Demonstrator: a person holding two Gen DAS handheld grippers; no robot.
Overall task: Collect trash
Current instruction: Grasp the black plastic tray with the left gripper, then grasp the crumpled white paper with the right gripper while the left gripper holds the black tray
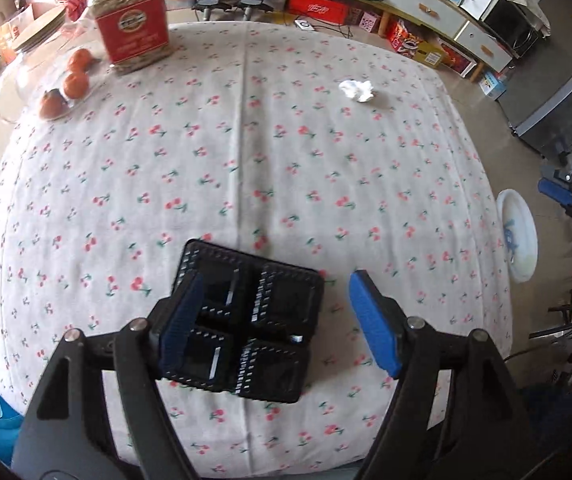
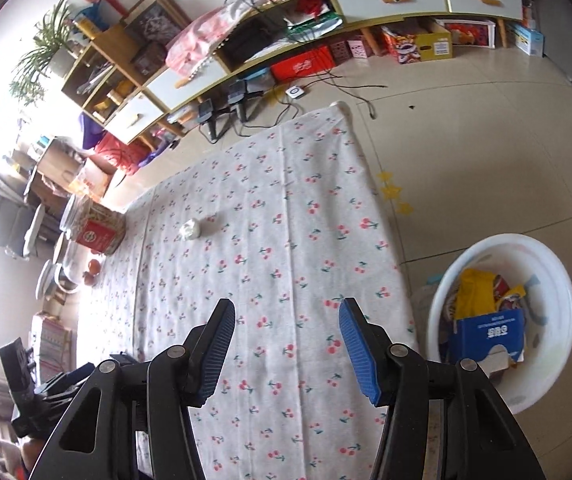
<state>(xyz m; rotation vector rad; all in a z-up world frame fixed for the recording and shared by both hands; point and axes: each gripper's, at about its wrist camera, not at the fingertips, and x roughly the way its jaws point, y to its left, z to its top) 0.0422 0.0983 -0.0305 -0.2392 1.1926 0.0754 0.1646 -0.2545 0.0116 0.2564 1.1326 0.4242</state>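
- The crumpled white tissue wad (image 1: 356,90) lies alone on the far part of the white cherry-print tablecloth (image 1: 246,168), well apart from both claws; it looks like the only loose trash left on the cloth.
- The left gripper (image 1: 282,320) is spread wide and holds nothing; it hangs above the black four-compartment plastic organiser tray (image 1: 274,312). Reaching forward from here, it could clip the tray and drag it across the cloth.
- The right gripper (image 2: 286,354) is also wide open and empty, over the near edge of the table, with the white round plastic basin (image 2: 558,280) on the floor just beside that edge, already holding a blue cardboard box (image 2: 486,332) and yellow wrappers (image 2: 474,288).
- The wad is light and soft: a shallow pinch may catch only a loose fold, and it could slip out on the way to the basin.
- Closing too low could pinch the cloth along with the tissue and pull it, disturbing the clear jar with a red label (image 1: 132,20) and the orange fruits (image 1: 76,84) in the far corner.
- The basin sits below table level, so an early release could drop the tissue on the tiled floor (image 2: 466,140).
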